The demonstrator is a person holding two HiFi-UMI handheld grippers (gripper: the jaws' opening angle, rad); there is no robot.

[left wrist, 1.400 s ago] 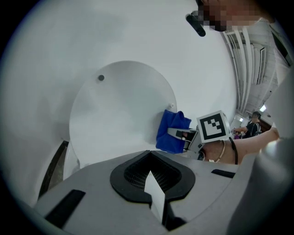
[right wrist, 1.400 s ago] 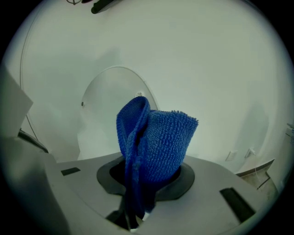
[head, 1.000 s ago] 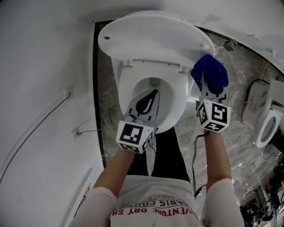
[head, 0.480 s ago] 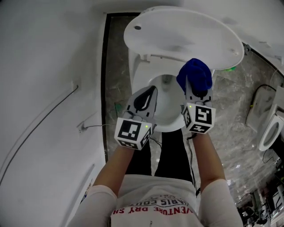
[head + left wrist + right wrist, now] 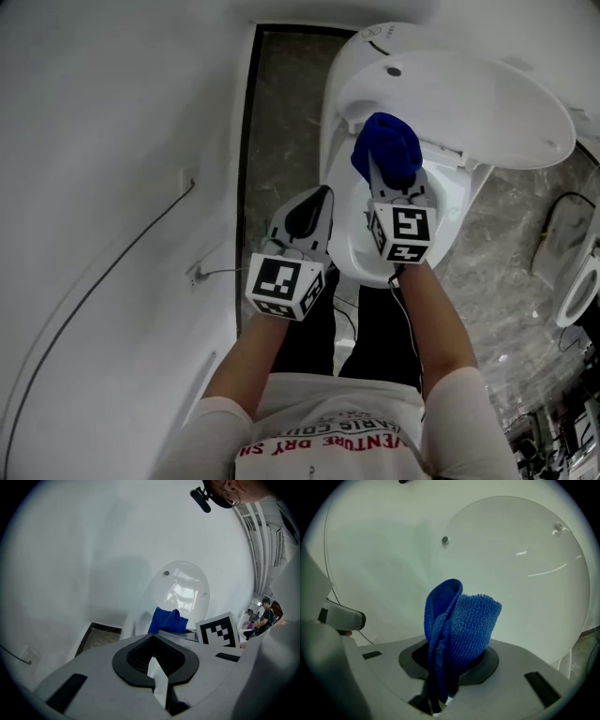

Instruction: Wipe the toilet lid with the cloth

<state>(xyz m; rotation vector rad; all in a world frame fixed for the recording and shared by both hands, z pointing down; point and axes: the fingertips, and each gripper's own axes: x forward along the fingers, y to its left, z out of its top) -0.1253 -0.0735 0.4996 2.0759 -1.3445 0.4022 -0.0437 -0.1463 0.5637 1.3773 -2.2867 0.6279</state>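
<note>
A white wall (image 5: 112, 141) fills the left half of the head view, with a thin cable (image 5: 122, 272) running down it. Between the wall and the toilet (image 5: 352, 248) shows a strip of dark, veined floor (image 5: 286, 112), and the same stone spreads to the right. There, at the edge, stands part of a second toilet (image 5: 574, 281).

The toilet sits at the top centre. Its lid (image 5: 487, 103) is raised and leans back, with its glossy inner face turned to the person. The person stands over the bowl in a white shirt (image 5: 328, 422), both forearms stretched forward.

The right gripper (image 5: 385, 176) is held over the bowl, pointing at the lid. Its jaws pinch the blue cloth (image 5: 386, 141), which bunches up above them. In the right gripper view the cloth (image 5: 461, 625) rises as a folded tuft of terry from the right gripper (image 5: 440, 698). It stands in front of the lid (image 5: 525, 564), below a small dark bumper (image 5: 445, 539). I cannot tell whether the cloth touches the lid.

The left gripper (image 5: 320, 199) hangs just left of the bowl, beside the right one and lower in the head view. In the left gripper view its jaws are pressed together, with nothing between them. Past the left gripper (image 5: 154, 667) that view shows the cloth (image 5: 168, 620) against the lid (image 5: 183, 588). The right gripper's marker cube (image 5: 218, 630) is just to the right of the cloth.
</note>
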